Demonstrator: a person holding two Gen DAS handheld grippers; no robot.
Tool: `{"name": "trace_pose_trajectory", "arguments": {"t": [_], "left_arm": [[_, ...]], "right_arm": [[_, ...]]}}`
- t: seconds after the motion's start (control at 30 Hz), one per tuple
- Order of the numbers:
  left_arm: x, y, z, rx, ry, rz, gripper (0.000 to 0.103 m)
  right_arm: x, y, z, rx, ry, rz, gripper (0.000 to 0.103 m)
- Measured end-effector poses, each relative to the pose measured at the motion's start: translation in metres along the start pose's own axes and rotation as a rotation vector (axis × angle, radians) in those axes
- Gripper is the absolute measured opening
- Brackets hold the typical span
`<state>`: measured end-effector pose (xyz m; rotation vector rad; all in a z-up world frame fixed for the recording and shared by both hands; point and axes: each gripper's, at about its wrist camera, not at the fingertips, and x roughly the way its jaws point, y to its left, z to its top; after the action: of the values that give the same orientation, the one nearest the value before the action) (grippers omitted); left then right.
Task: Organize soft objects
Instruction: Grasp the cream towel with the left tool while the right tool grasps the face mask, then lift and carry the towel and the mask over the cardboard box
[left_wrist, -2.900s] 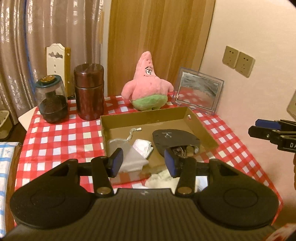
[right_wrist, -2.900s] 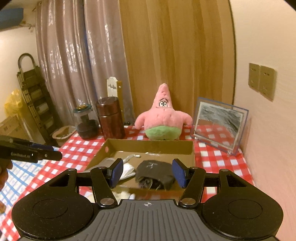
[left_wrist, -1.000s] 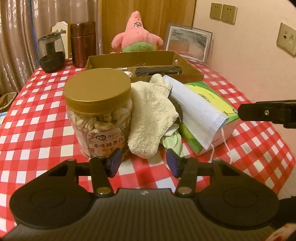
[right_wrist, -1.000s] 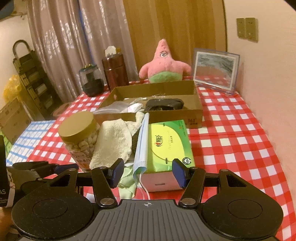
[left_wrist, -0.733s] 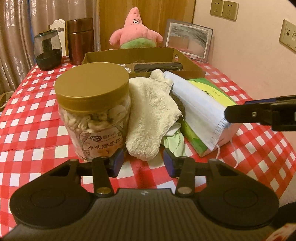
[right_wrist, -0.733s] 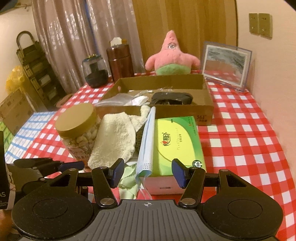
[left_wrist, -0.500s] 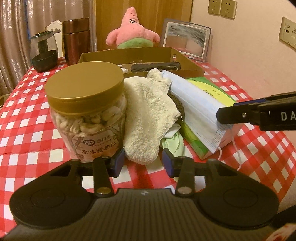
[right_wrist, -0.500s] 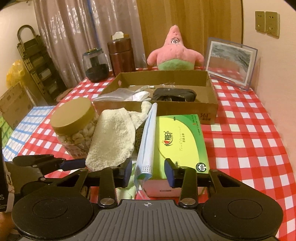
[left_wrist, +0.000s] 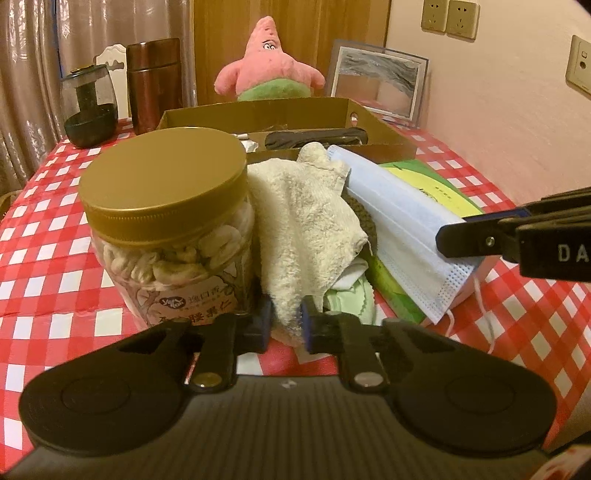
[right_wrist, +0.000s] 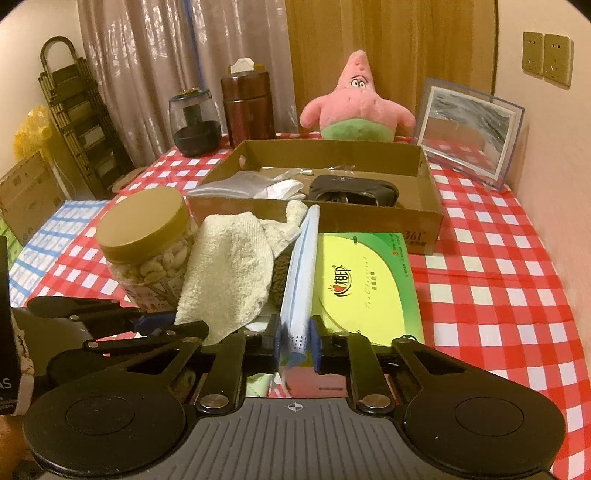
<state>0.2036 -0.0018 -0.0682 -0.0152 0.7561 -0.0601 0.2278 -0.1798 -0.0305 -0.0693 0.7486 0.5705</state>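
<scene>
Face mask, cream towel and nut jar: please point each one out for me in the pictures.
face mask (right_wrist: 301, 266), right wrist view, on its folded blue edge.
cream towel (left_wrist: 306, 221), left wrist view, on its draped middle.
nut jar (left_wrist: 162, 177), left wrist view, on its gold lid.

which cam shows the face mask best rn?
Left wrist: the face mask lies broadside across the tissue box, its pleats and ear loop visible. Right wrist sees the face mask edge-on, its near end pinched in the right gripper.
</scene>
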Motion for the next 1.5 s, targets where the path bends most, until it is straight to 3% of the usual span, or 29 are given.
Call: {"name": "trace_pose_trajectory", "arguments": {"t": [0.17,0.53,1.13,1.37,1.5], "left_arm": [[-0.005,0.0,0.002,-0.006,0.002,-0.026,0.008],[-0.043,-0.008,0.004,-0.009,-0.035,-0.08,0.007],[-0.112,-0.018,0.008,0.042,-0.094,-0.129,0.007],[-0.126,-0.022,-0.009,0.069,-0.051,-0.149,0.007],[-0.119,-0.02,-0.016,0.069,-0.017,-0.124,0.01]], "right_arm": [[-0.006,-0.001,0.002,0.014,-0.012,0.013,0.001],[-0.047,-0.003,0.004,0.072,-0.073,0.043,0.0],[-0.115,-0.004,-0.005,0.098,-0.156,0.011,0.0],[-0.118,-0.006,-0.012,0.116,-0.146,0.013,0.0],[-0.113,-0.008,-0.014,0.121,-0.136,0.017,0.001]]}}
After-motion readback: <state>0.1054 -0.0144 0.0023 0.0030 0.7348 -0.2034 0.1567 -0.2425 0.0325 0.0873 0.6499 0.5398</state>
